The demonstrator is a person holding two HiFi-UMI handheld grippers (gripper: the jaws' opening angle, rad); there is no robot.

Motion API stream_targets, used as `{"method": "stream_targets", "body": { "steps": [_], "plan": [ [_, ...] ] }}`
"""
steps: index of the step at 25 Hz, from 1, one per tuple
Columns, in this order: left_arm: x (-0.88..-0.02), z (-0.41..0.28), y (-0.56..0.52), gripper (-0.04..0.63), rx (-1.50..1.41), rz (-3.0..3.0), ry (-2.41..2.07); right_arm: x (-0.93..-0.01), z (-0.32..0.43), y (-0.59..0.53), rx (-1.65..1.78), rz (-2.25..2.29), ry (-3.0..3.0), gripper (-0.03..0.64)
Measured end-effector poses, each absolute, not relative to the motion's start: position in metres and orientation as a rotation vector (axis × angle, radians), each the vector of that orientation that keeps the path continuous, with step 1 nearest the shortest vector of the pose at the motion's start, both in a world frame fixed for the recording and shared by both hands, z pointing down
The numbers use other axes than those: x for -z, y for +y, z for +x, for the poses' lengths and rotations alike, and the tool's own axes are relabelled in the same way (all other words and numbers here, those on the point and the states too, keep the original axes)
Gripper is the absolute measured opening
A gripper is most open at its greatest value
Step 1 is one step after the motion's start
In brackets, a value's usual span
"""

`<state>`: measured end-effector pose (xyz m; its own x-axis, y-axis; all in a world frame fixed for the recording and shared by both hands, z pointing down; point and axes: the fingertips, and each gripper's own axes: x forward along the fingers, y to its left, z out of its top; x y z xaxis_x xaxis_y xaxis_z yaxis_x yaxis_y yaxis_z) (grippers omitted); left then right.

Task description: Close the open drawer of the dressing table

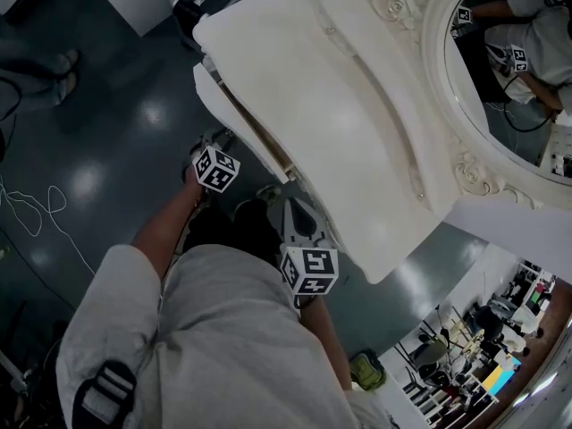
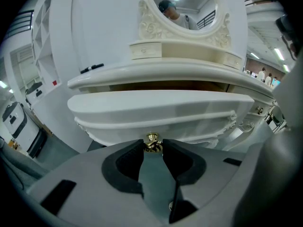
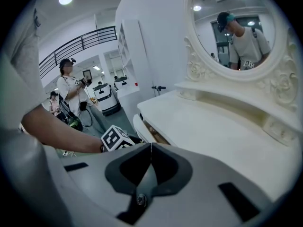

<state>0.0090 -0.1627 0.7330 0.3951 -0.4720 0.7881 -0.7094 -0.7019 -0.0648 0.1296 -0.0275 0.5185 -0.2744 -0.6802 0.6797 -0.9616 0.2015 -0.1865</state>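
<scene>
The cream dressing table [image 1: 357, 105] has its top drawer [image 2: 161, 109] pulled out a little, with a strip of its wooden inside [image 2: 165, 85] showing under the tabletop. In the left gripper view my left gripper [image 2: 152, 144] is at the drawer front, and its fingertips are closed on the small brass drawer knob [image 2: 152, 141]. In the head view the left gripper's marker cube [image 1: 217, 168] sits just in front of the drawer [image 1: 219, 105]. My right gripper [image 3: 150, 145] hangs beside the table's front edge, jaws together and empty. Its cube [image 1: 310, 270] shows in the head view.
An oval mirror [image 1: 500, 79] in a carved frame stands at the back of the table. A person [image 3: 67, 96] stands by a white cart [image 3: 106, 98] off to the left. A thin cable [image 1: 36, 208] lies on the dark floor, and another person's feet [image 1: 63, 70] are close by.
</scene>
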Motion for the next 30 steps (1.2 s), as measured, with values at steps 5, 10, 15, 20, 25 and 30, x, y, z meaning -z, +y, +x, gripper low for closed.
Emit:
{"method": "stream_targets", "body": {
  "steps": [5, 10, 15, 20, 25, 30],
  "plan": [
    [-0.733, 0.012, -0.164, 0.13, -1.205, 2.376, -1.041, -0.519, 0.135, -0.027, -0.835, 1.534, -2.027, 0.015],
    [-0.734, 0.016, -0.166, 0.13, -1.203, 2.377, -1.052, -0.521, 0.142, -0.025, -0.838, 1.538, -2.02, 0.015],
    [-0.733, 0.019, -0.17, 0.13, -1.199, 2.384, -1.048, -0.522, 0.143, -0.026, -0.844, 1.544, -2.016, 0.015],
    [-0.734, 0.024, -0.173, 0.13, -1.196, 2.384, -1.051, -0.523, 0.147, -0.028, -0.846, 1.543, -2.013, 0.015],
    [-0.733, 0.027, -0.176, 0.13, -1.193, 2.392, -1.047, -0.524, 0.148, -0.032, -0.854, 1.554, -2.008, 0.015],
    [-0.734, 0.032, -0.179, 0.13, -1.192, 2.396, -1.038, -0.525, 0.15, -0.033, -0.858, 1.553, -2.004, 0.015]
  ]
}}
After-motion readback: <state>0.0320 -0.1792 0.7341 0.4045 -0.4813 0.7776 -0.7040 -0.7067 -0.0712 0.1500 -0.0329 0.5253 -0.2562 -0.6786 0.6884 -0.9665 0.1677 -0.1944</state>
